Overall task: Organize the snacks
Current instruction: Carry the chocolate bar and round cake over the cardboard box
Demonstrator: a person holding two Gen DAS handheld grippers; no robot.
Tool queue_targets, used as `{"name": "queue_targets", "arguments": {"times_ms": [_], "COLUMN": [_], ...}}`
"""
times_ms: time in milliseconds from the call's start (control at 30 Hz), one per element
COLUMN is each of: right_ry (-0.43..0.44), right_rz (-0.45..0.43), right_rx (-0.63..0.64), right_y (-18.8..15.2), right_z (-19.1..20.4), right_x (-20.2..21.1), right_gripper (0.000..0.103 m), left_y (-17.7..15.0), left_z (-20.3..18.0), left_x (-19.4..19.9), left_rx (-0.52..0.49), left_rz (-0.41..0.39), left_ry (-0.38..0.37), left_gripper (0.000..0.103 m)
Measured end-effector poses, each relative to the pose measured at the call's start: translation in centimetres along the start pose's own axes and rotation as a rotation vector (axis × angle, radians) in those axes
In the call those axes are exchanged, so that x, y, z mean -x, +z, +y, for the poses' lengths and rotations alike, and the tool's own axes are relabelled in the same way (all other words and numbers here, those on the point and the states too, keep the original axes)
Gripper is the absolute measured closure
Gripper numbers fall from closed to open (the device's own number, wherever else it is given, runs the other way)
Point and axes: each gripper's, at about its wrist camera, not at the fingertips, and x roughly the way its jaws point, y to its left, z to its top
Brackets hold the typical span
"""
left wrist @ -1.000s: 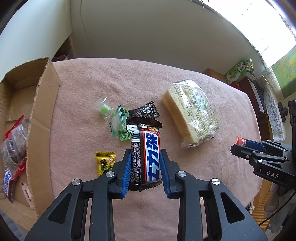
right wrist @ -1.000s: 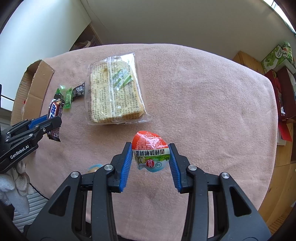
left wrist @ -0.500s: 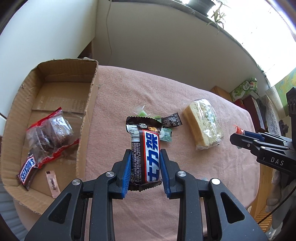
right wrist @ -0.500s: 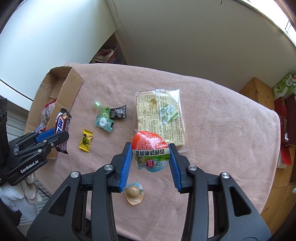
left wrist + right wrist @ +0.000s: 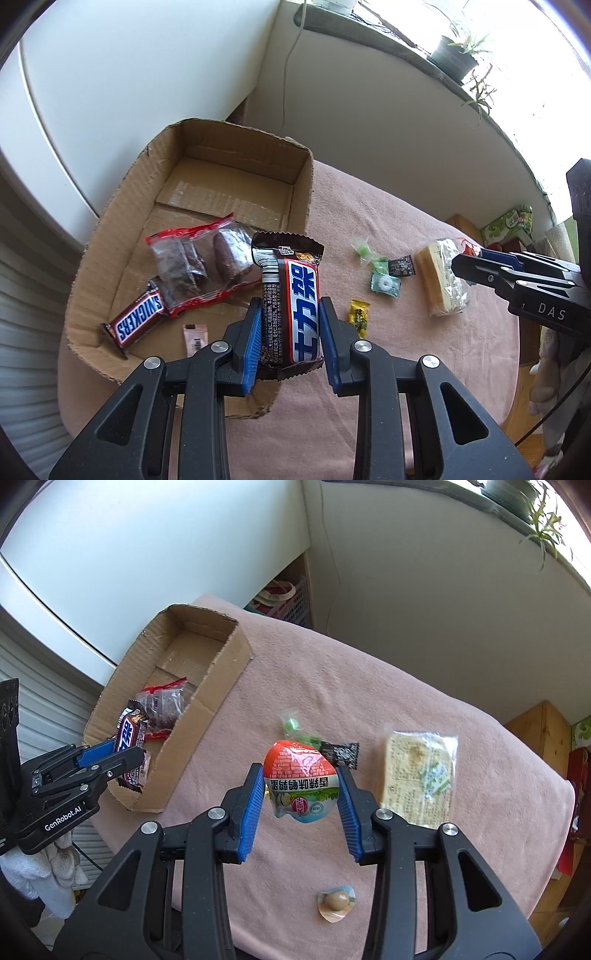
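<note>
My left gripper is shut on a brown, blue and white chocolate bar and holds it above the right front edge of the open cardboard box. It also shows in the right wrist view over the box. My right gripper is shut on a red, white and blue egg-shaped snack packet, held above the pink tablecloth. The box holds a Snickers bar, a red-edged bag of dark cakes and a small pink sachet.
On the cloth lie a wrapped sponge cake, a green candy, a black sachet, a mint packet, a yellow candy and a small round jelly cup. A wall and windowsill stand behind the table.
Both grippers have risen and swung left toward the box. The chocolate bar now hangs over the box's edge; before it was above the cloth. Both grips are unchanged.
</note>
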Motion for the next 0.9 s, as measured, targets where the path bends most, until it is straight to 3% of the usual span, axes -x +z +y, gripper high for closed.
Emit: {"name": "queue_targets", "arguments": {"times_ms": [333,900], "right_ry": [0.029,0.040], "right_rz": [0.002,0.035], "right_rx": [0.129,0.166], "right_y": [4.1,7.5], "right_z": [6.6,11.5], "right_x": [-2.4,-6.7], "right_gripper": [0.063,0.062], "left_y": [-0.7,-1.4], "left_z": [4.0,6.2], "left_x": [1.0,0.3], "left_rx": [0.076,0.111], "left_rz": [-0.017,0.000], "left_ry": [0.042,0.042], "left_gripper": [0.075,0.075]}}
